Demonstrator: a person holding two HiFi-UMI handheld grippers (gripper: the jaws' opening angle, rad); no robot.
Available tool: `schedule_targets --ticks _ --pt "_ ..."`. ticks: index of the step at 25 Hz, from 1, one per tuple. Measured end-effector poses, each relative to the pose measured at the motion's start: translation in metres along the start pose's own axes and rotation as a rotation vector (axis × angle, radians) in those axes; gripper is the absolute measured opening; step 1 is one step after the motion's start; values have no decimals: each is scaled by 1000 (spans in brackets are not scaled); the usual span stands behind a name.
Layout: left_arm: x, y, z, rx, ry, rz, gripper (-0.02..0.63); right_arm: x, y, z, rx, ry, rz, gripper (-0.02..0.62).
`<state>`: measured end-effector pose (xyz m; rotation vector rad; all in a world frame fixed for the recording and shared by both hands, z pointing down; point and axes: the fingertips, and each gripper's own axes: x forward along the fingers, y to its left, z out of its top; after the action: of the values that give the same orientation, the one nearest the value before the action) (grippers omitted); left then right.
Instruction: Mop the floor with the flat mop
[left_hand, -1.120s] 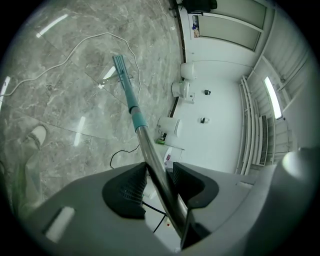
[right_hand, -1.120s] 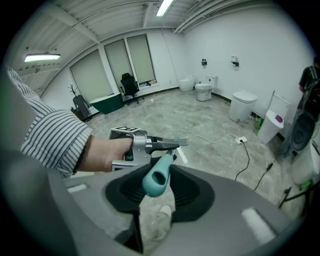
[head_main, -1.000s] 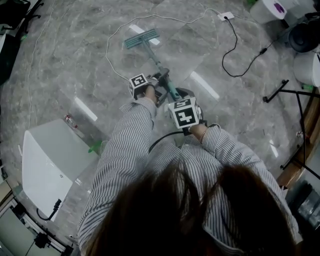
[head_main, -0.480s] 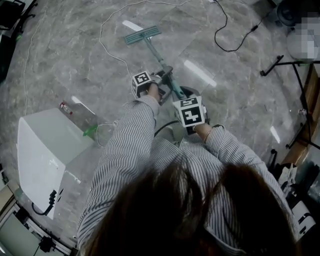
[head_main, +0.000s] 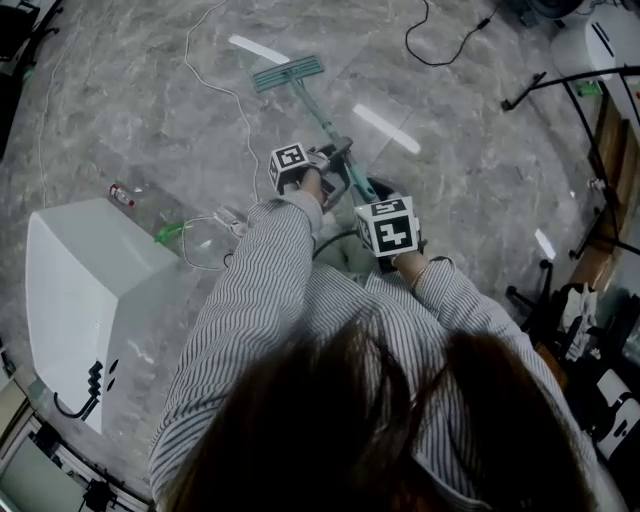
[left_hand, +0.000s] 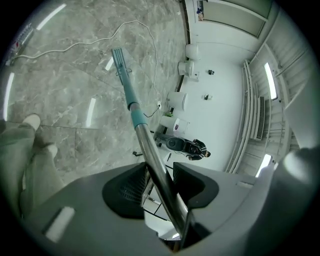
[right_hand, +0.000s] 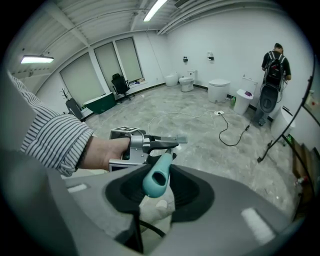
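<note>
The flat mop (head_main: 308, 108) stands slanted, its blue-green head (head_main: 288, 72) lying flat on the grey marbled floor (head_main: 120, 110) out in front of the person. The pole rises back from the head to the two hands.

The left hand-held gripper (left_hand: 159, 185) is closed on the bare metal part of the pole, which runs straight between its jaws and on to the teal section lower down. The right hand-held gripper (right_hand: 157, 192) sits higher and nearer the body, clamped on the teal top end of the handle (right_hand: 156, 176), whose open tip faces the camera between the jaws. From there the left one shows just ahead on the pole, in a hand with a striped sleeve (right_hand: 52, 137).

A white cable (head_main: 238, 98) snakes over the floor just left of the mop head. A white box (head_main: 75, 290) stands on the floor to the person's left, with a small bottle (head_main: 120, 193) lying near it.
</note>
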<state>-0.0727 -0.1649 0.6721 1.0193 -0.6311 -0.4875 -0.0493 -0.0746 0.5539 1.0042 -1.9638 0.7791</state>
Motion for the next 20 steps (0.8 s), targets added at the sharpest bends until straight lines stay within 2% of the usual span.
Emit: schedule_targets --ticks 5,10,16,20 --pt "-12 25 -60 -5 -1 -4 169 -38 0 -54 9 17 -1 115" --pt "-9 53 -131 18 21 12 173 -77 -20 -115 3 -3 18 115" --pt "-8 87 -221 -1 -55 -43 175 -133 -43 -193 -43 6 37 115" --pt "-10 113 -276 4 -61 -49 178 -165 -54 -245 -59 17 44 115"
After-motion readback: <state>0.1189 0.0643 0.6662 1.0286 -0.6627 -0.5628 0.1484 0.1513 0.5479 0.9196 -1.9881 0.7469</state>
